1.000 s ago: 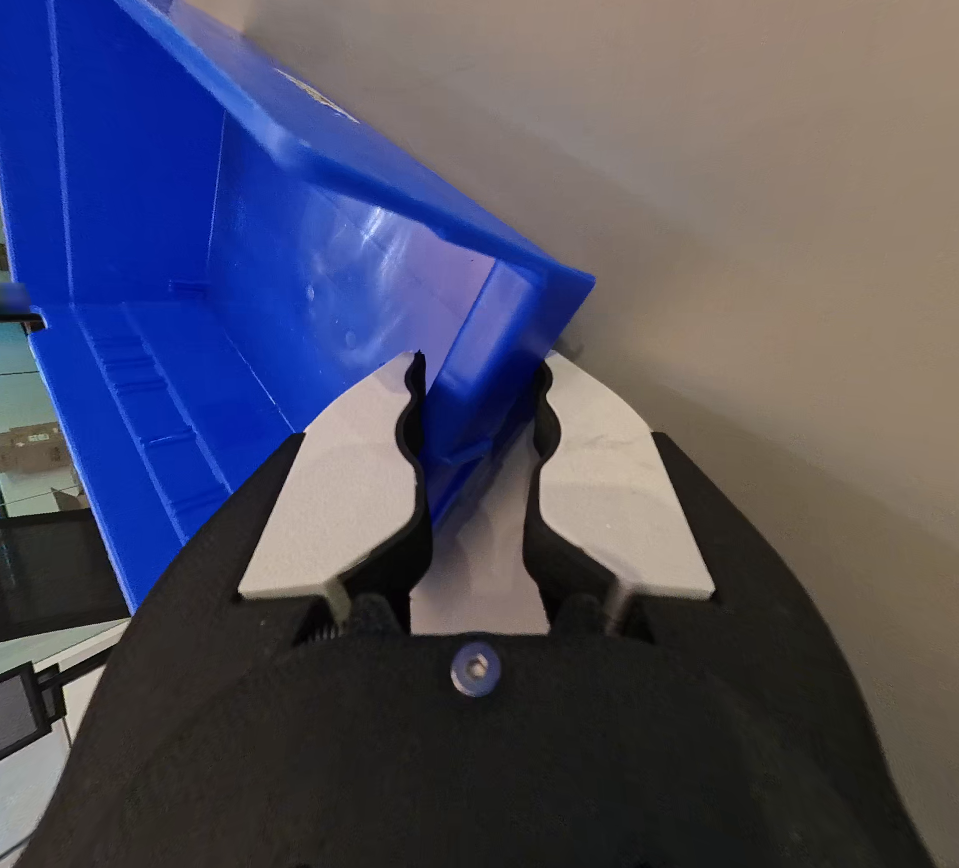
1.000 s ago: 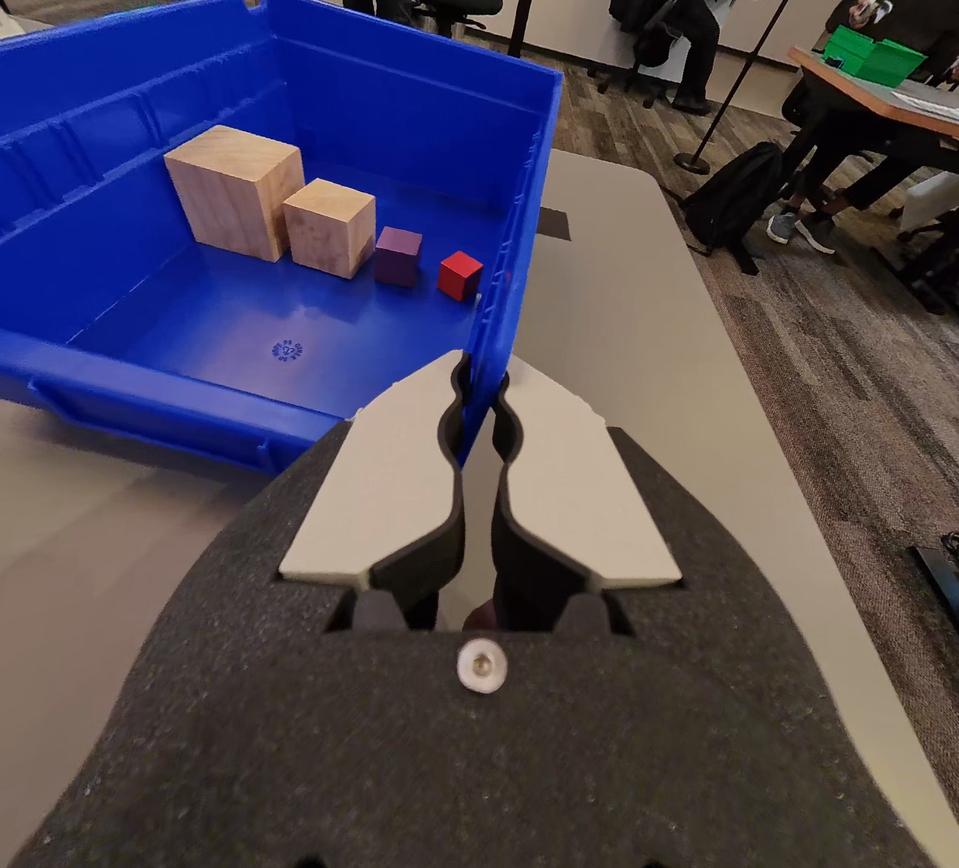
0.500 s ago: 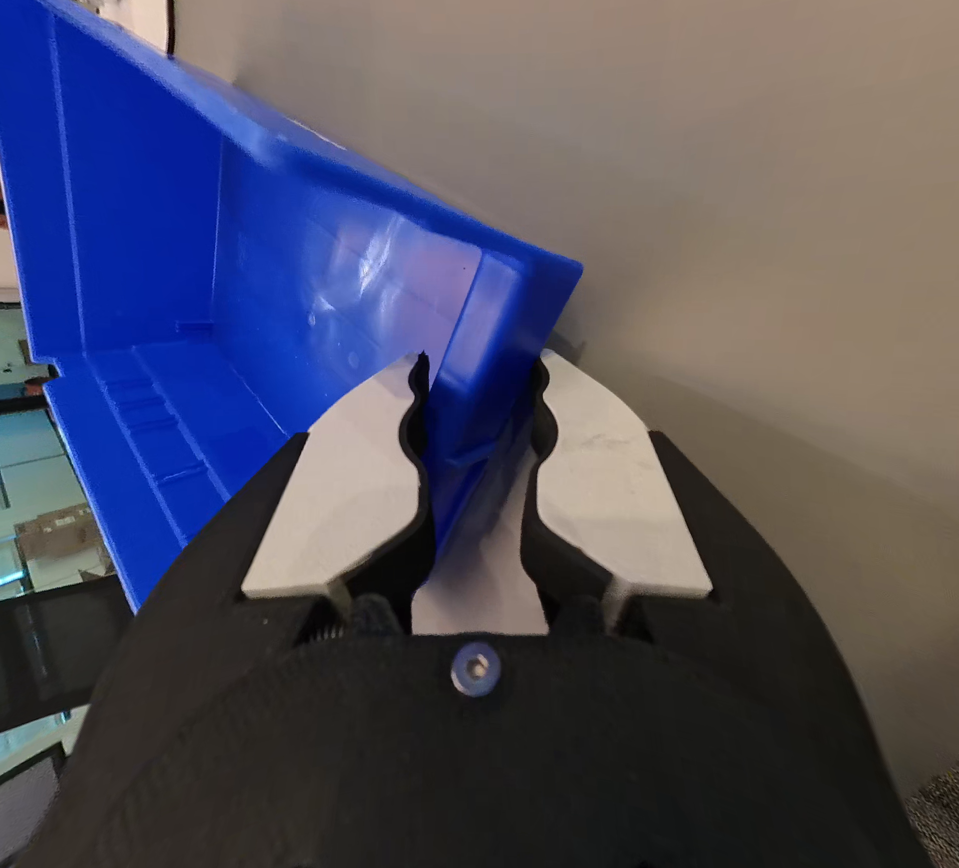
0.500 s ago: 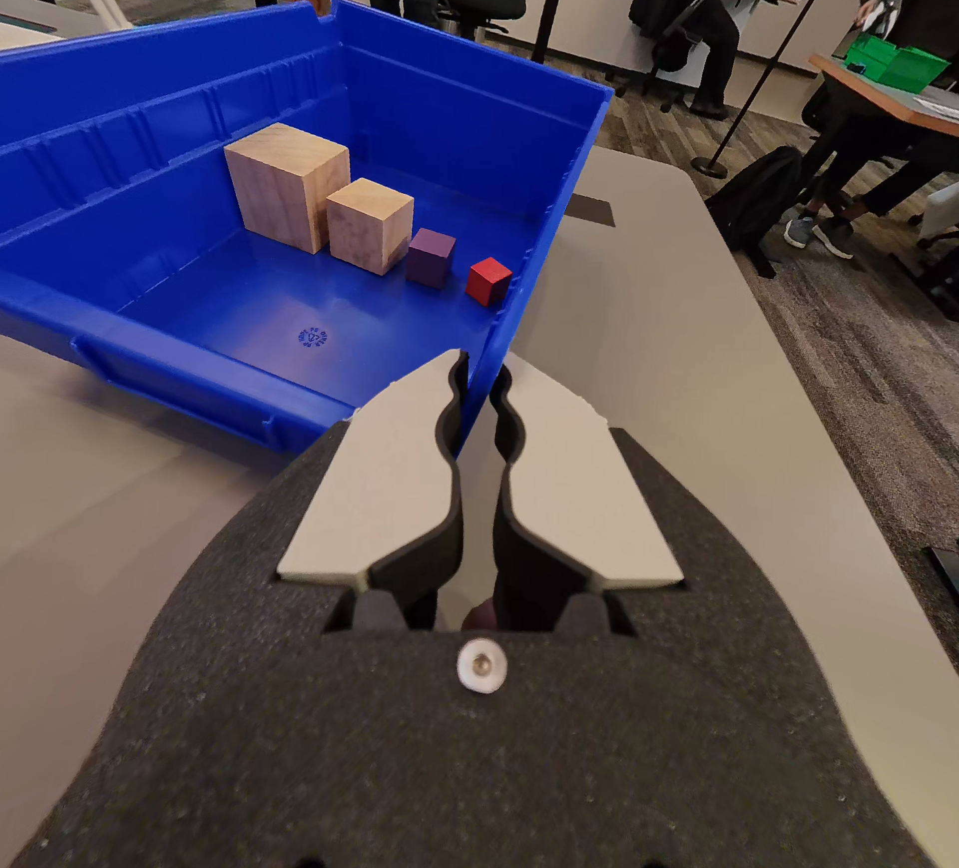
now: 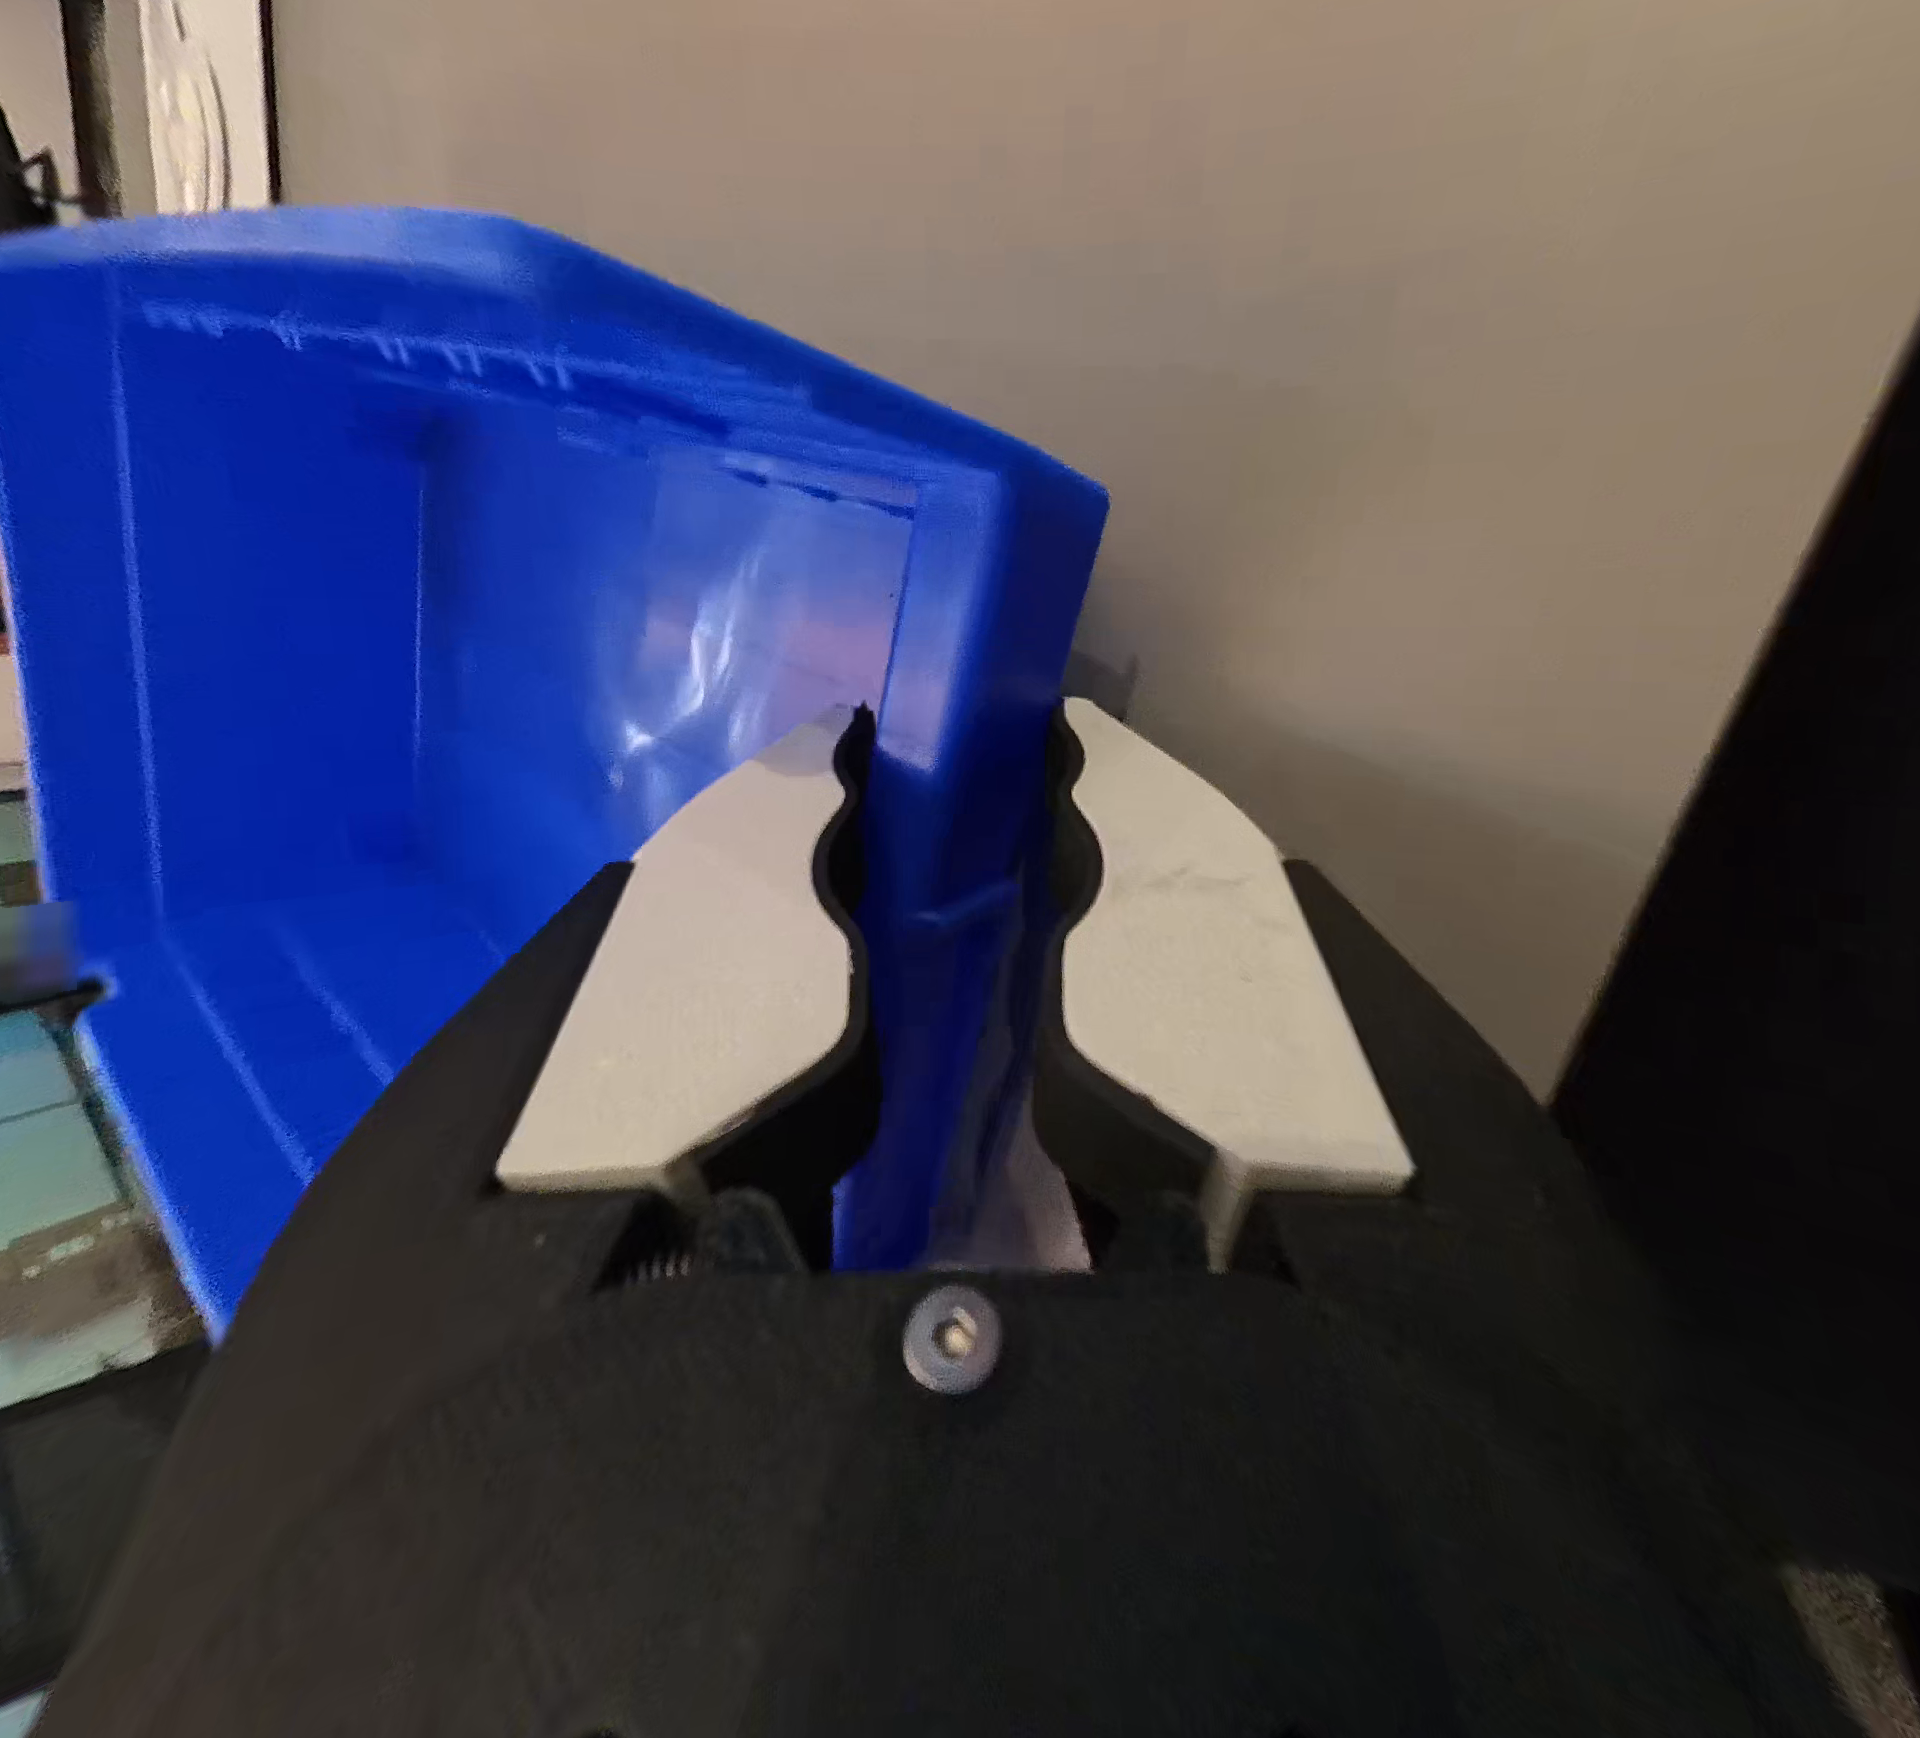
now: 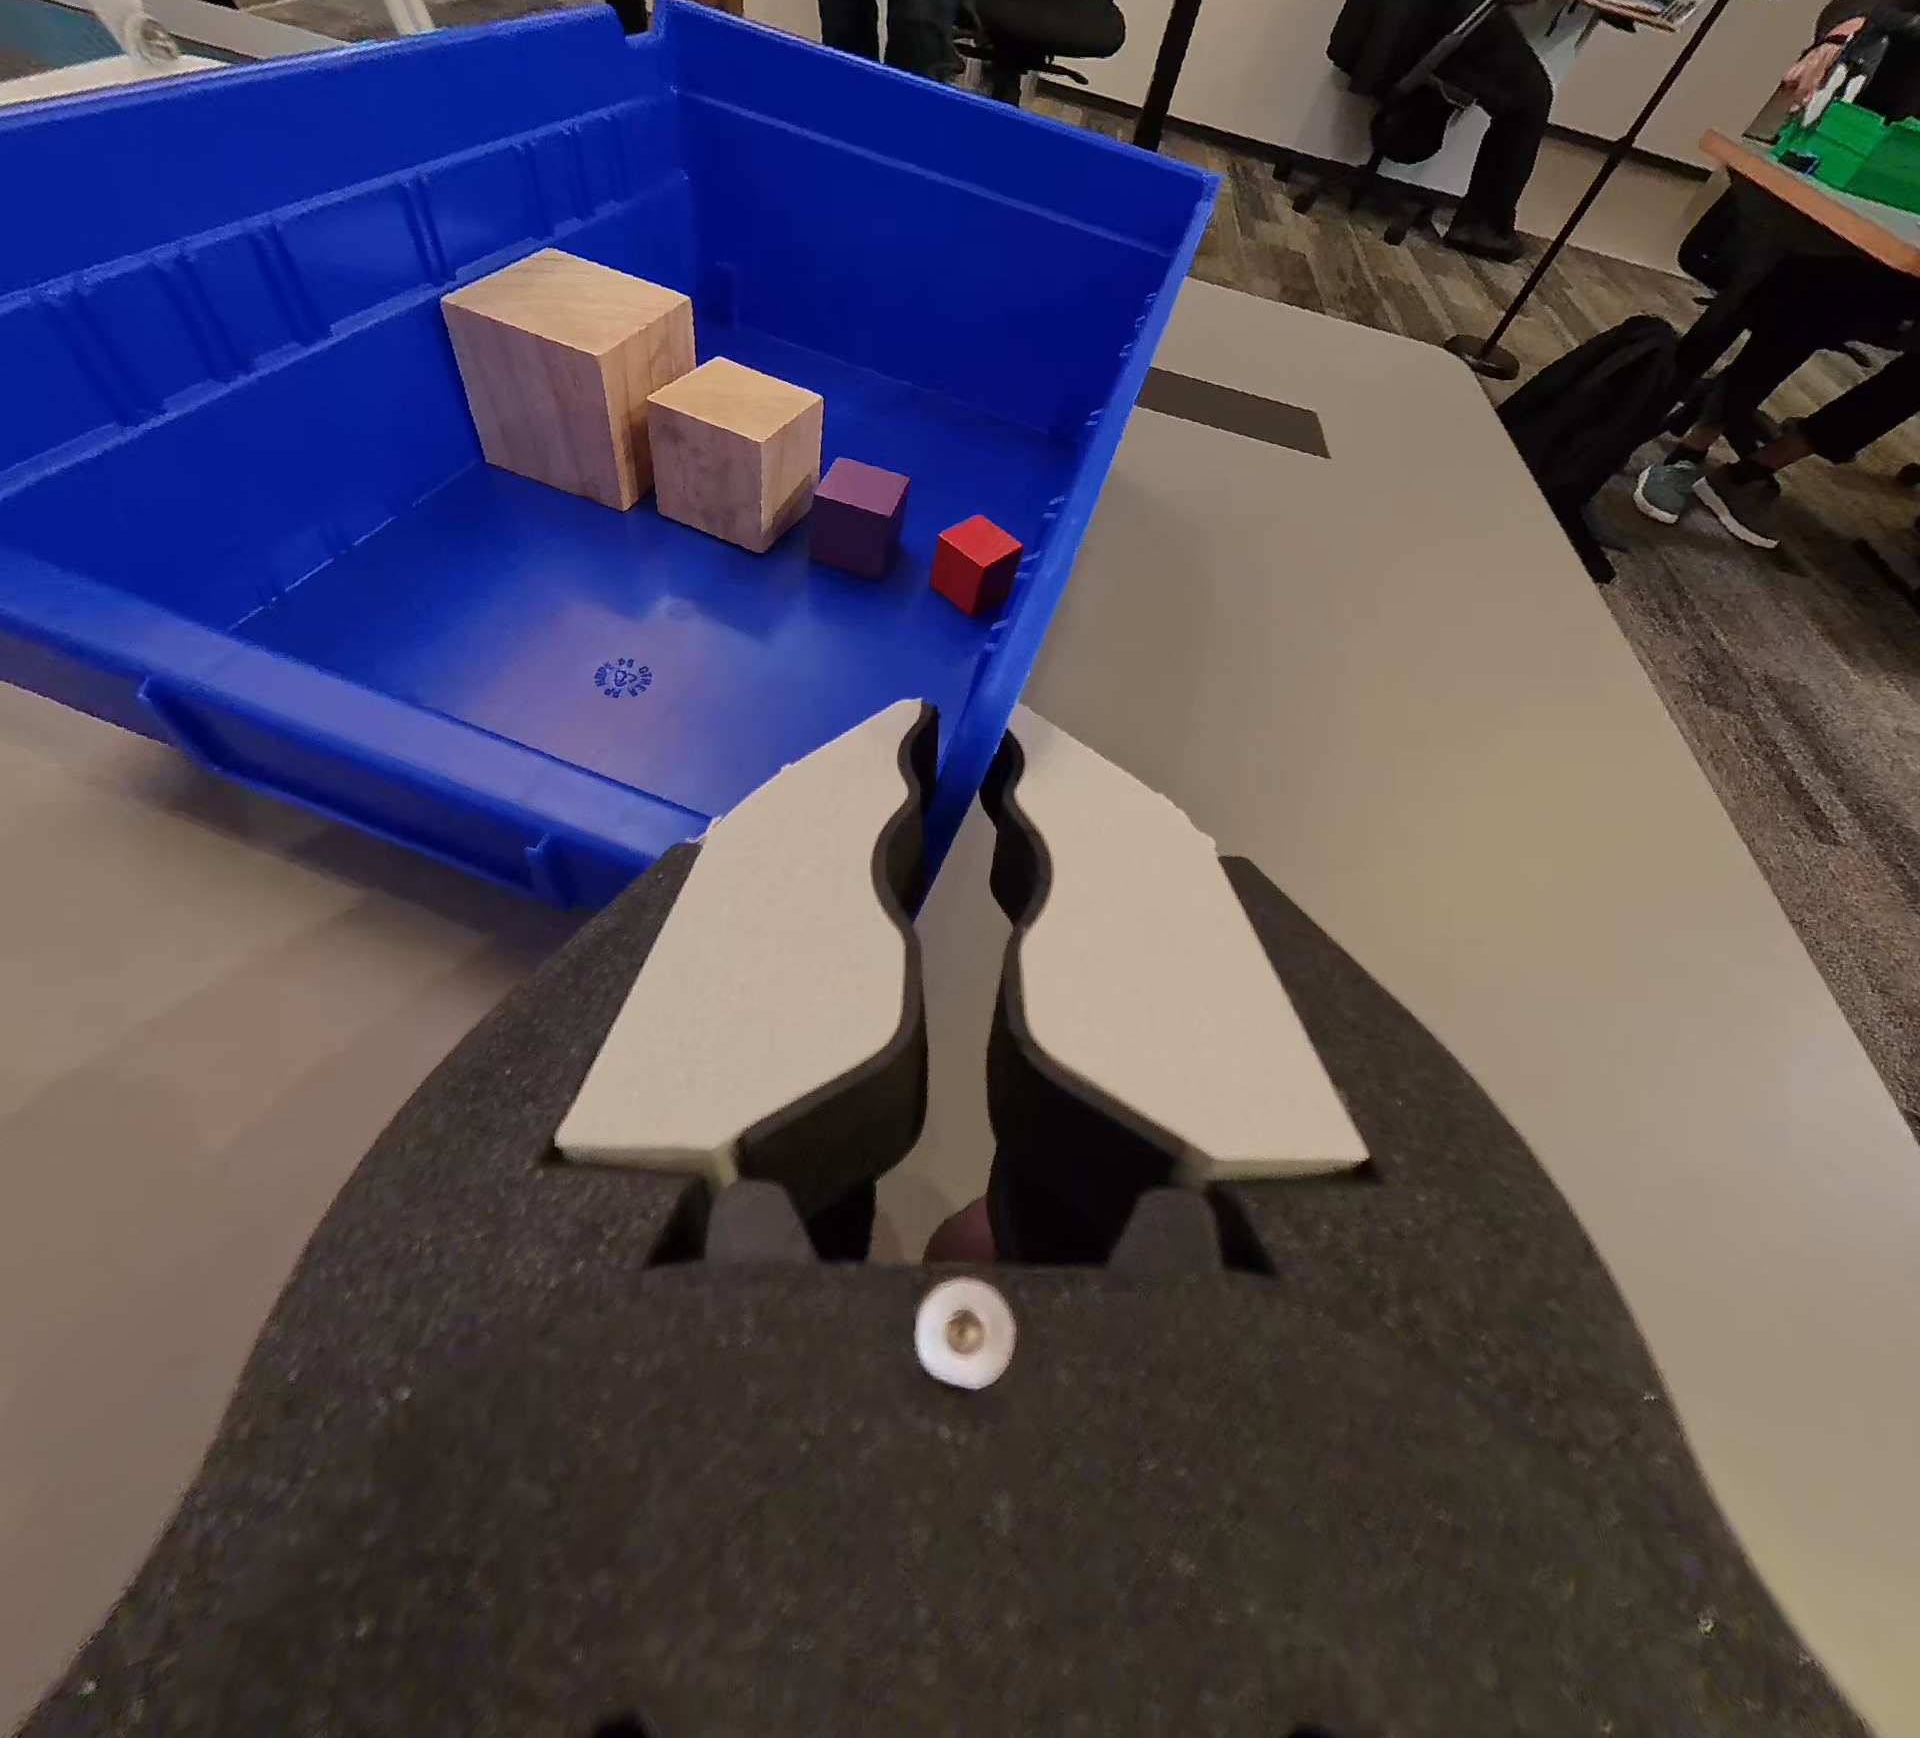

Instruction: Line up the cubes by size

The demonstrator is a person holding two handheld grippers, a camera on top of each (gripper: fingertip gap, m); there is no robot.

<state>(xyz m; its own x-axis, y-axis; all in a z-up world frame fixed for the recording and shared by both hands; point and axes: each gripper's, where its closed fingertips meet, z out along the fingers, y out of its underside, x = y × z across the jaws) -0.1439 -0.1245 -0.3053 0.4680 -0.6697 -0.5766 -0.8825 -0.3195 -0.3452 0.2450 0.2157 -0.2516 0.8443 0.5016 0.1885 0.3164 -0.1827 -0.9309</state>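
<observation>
A: Right wrist view is showing the right claw [image 6: 961, 743] closing on the right side wall of the blue bin [image 6: 1081, 483], one pad inside the wall and one outside, both pressing on the plastic near the front corner.

B: And the cubes?

A: They are sitting inside the bin, ahead and to the left of that claw, running in a row: the large wooden cube [image 6: 566, 369], the medium wooden cube [image 6: 732, 452] touching it, the purple cube [image 6: 857, 514] just beside that, then the red cube [image 6: 975, 561] a little apart, close to the wall being gripped.

B: What is the left claw [image 5: 951, 722] doing?

A: Left wrist view is showing it clamping a thick end rim of the same bin, the rim filling the space between its fingers; that view is blurred.

B: Any room around?

A: The bin floor in front of the row is lying bare. The grey table [image 6: 1403, 753] is stretching wide to the right of the bin, its edge dropping to carpet beyond.
</observation>
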